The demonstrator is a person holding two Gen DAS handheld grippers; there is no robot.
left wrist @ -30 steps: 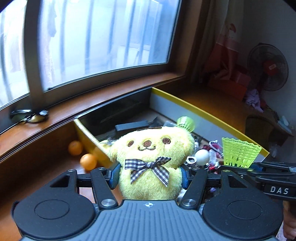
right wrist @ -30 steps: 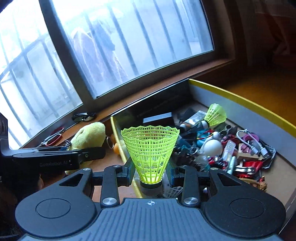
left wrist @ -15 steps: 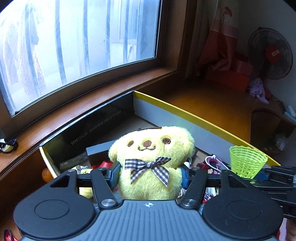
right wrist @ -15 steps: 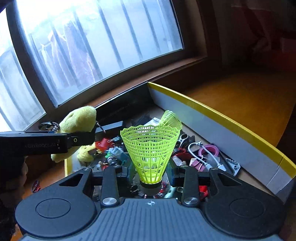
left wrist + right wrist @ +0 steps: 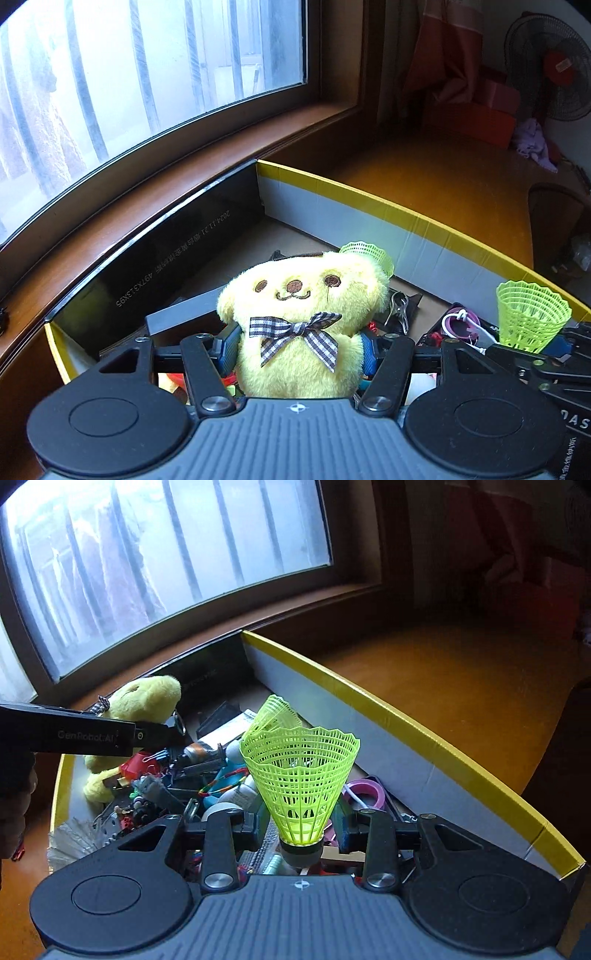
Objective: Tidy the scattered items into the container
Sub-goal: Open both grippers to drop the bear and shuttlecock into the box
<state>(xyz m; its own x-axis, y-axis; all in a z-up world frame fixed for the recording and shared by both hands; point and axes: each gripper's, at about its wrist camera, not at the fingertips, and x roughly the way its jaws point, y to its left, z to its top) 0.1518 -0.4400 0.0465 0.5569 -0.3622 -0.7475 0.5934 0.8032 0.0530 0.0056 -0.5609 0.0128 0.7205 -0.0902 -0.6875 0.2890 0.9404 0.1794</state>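
Yellow plush bear with a checked bow sat clamped at its sides between the left gripper pads, upright over the cardboard box. To its right, the right gripper pinched a green plastic shuttlecock near its base, skirt upward, above the clutter filling that box beneath both tools.

Daylight pours in through the window, which is washed out to a pale, hazy white in both views. The room beyond it falls off into dimness, the right wrist view's upper right corner nearly black. The box interior lies partly in shadow under its near-window wall. Fisheye bending curves the window frame and box rim strongly. Near parts look sharp; the fan is soft.
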